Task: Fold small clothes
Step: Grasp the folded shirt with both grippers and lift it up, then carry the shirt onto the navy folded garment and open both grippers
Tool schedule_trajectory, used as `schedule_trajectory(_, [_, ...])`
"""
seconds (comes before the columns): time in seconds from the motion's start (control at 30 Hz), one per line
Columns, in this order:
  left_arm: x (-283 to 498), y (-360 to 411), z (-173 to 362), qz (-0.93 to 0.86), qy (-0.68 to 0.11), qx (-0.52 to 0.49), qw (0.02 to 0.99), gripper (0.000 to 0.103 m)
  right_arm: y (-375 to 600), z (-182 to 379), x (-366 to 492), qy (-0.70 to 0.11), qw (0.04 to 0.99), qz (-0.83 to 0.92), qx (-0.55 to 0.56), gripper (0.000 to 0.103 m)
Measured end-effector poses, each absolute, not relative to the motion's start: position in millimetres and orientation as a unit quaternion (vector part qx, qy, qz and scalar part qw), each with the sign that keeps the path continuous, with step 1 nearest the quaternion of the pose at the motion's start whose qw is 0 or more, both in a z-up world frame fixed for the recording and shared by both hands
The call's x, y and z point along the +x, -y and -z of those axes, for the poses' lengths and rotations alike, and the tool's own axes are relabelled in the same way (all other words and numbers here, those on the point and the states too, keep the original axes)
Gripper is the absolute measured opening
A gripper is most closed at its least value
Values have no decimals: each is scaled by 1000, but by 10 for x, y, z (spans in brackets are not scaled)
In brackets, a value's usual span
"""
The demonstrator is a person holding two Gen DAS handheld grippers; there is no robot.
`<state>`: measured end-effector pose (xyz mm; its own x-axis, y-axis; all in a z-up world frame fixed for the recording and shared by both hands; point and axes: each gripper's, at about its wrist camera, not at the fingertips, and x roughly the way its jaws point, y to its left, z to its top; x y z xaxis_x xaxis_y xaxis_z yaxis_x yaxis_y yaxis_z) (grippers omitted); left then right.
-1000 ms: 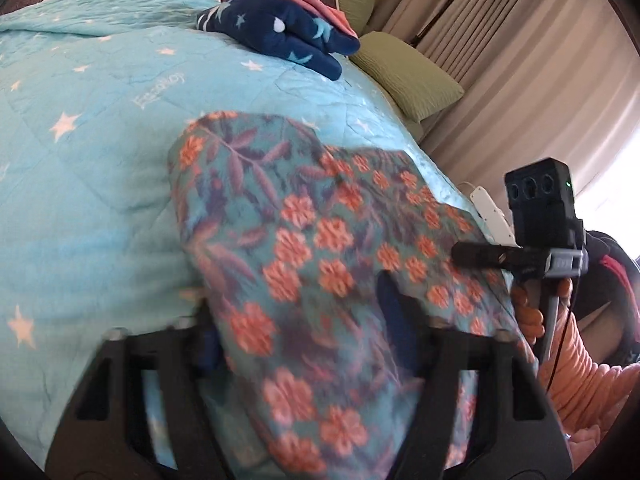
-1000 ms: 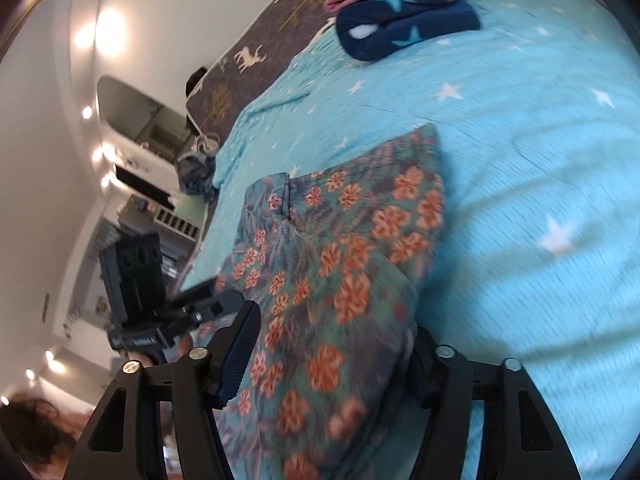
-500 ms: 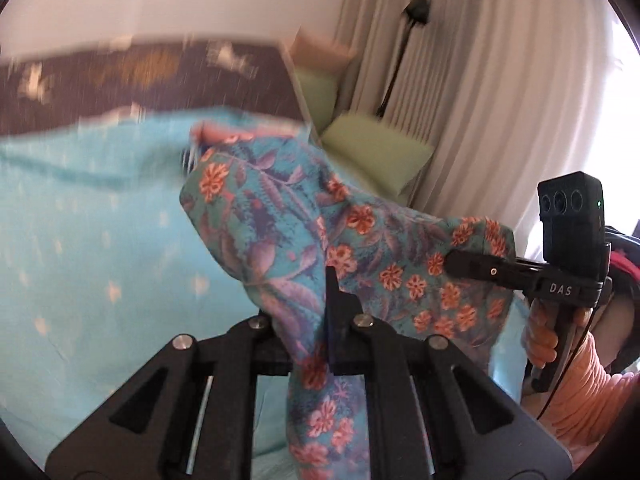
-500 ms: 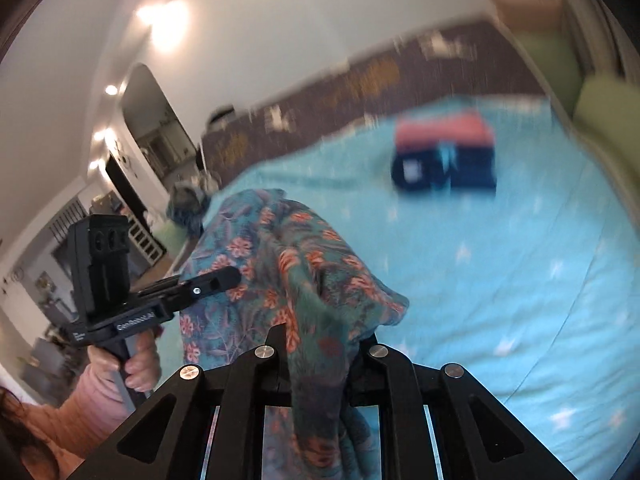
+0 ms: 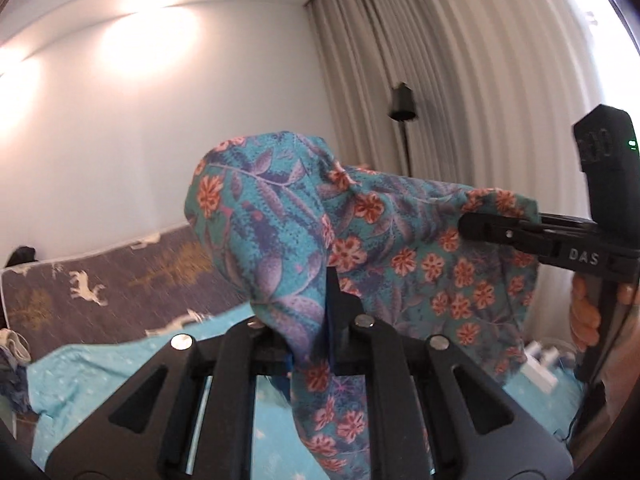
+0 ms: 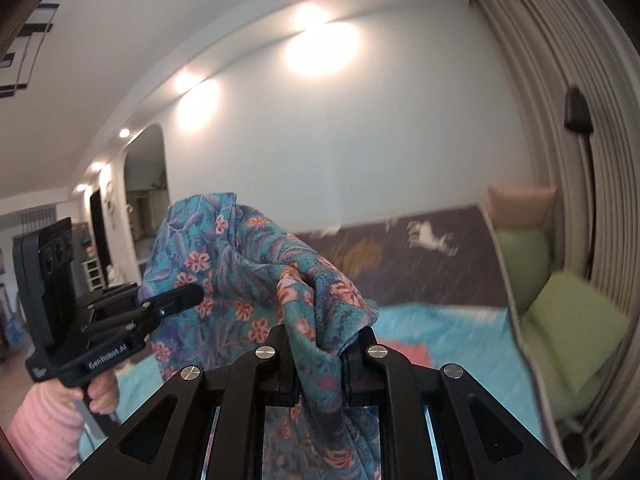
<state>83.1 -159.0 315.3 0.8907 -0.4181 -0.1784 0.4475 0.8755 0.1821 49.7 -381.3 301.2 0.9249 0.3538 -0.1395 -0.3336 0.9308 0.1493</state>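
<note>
Left tool (image 5: pixel 320 320): pointing near level above the bed (image 5: pixel 120 368), clamped on the floral garment (image 5: pixel 280 220).
Right tool (image 6: pixel 320 344): level alongside, above bed, pinching the same garment.

Blurred red patch (image 6: pixel 404 350) on the bed — perhaps folded clothes — half-hidden.

White letters "DAS" stand on the black side of the right gripper (image 5: pixel 480 228), seen from the left wrist view. "GenRobot.AI" (small white print, slightly tilted) runs along the black body of the left gripper (image 6: pixel 188 294).
</note>
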Motion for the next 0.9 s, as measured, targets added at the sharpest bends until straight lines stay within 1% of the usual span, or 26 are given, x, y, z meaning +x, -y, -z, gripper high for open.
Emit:
schedule_trajectory(0.07, [1029, 1675, -3314, 212, -67, 105, 969, 14, 3844, -3256, 693, -77, 982, -162, 66, 13])
schedule_trajectory(0.17, [1409, 1757, -3414, 202, -69, 92, 973, 14, 3923, -3405, 1013, -77, 983, -146, 76, 13])
schedule_trajectory(0.27, [1906, 1862, -3309, 193, -85, 83, 974, 14, 3999, -3361, 1397, -85, 983, -138, 80, 13])
schedule_trajectory(0.37, [2413, 1987, -3042, 173, -103, 88, 976, 14, 4073, -3198, 1847, -104, 982, -134, 84, 13])
schedule_trajectory(0.57, [3427, 2152, -2316, 142, -158, 86, 973, 14, 4152, -2629, 2901, -160, 975, -121, 93, 13])
schedule_trajectory(0.67, [3862, 2150, -1822, 124, -190, 79, 971, 14, 4174, -2187, 3401, -189, 967, -126, 113, 13])
schedule_trajectory(0.8, [4435, 2155, -1201, 88, -233, 78, 965, 14, 4123, -1406, 4090, -238, 955, -121, 127, 14])
schedule_trajectory(0.83, [4579, 2156, -1015, 74, -243, 79, 964, 16, 4106, -1262, 4220, -246, 954, -117, 126, 14])
schedule_trajectory(0.9, [4841, 2136, -643, 37, -263, 84, 960, 24, 4038, -860, 4499, -257, 955, -93, 115, 21])
